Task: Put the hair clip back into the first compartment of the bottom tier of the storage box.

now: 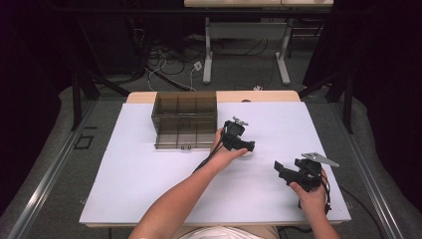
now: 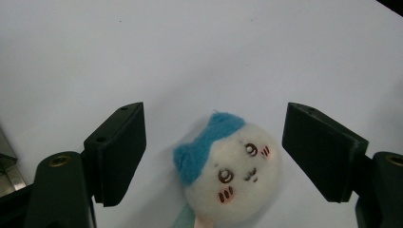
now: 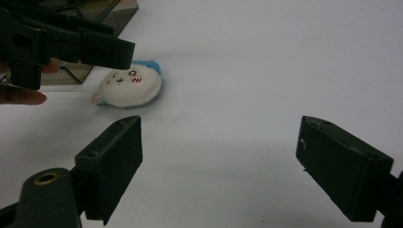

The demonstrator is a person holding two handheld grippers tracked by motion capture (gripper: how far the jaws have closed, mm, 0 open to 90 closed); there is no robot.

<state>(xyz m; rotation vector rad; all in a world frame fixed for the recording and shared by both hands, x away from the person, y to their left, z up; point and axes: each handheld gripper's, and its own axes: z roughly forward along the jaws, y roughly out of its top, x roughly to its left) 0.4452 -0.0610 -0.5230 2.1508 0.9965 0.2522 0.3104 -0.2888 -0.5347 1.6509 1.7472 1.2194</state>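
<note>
Leftmost, a smoky divided box (image 1: 184, 120) sits on the white table (image 1: 149, 174). Beside it, the left gripper (image 2: 214, 152) hangs wide open around a white blue-tufted plush (image 2: 231, 175), untouched. Rightward, the right gripper (image 3: 218, 166) gapes empty.

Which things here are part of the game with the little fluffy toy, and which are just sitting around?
Probably in the job:
- plush toy, lying on the table
- left gripper, open around the toy
- box with compartments, likely where the toy goes

Just about:
- right gripper, open, off to the side
- cables on the floor
- far table's legs
</note>
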